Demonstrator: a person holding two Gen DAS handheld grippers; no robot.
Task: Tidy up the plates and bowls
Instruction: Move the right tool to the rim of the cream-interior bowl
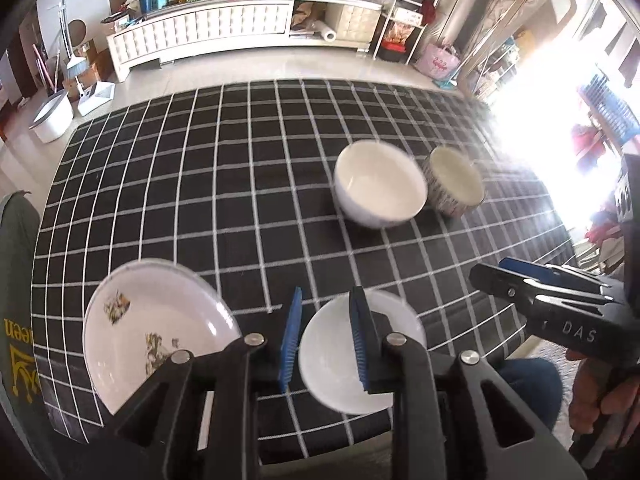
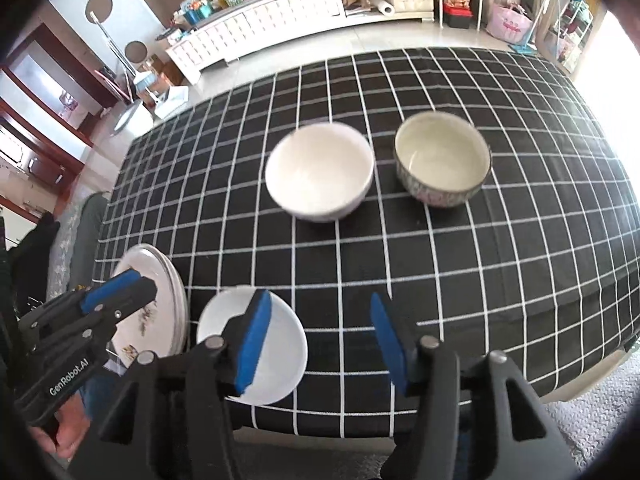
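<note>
A small white bowl (image 1: 328, 364) (image 2: 288, 348) sits near the table's front edge, beside a stack of floral plates (image 1: 156, 328) (image 2: 158, 320) on its left. Farther back stand a larger white bowl (image 1: 380, 184) (image 2: 320, 172) and a patterned bowl (image 1: 456, 186) (image 2: 442, 160), side by side. My left gripper (image 1: 327, 308) (image 2: 120, 286) hovers over the small bowl and the plates, open by a narrow gap, pads touching nothing. My right gripper (image 2: 320, 300) (image 1: 516, 272) hangs above the tablecloth just right of the small bowl, open wide and empty.
The black checked tablecloth (image 1: 240, 200) (image 2: 520, 240) covers the table. Its front edge runs just below the small bowl. A green cloth with yellow lettering (image 1: 16, 320) lies at the left edge. A hand (image 1: 600, 400) grips the right gripper's handle. A white cabinet (image 1: 208, 32) stands behind.
</note>
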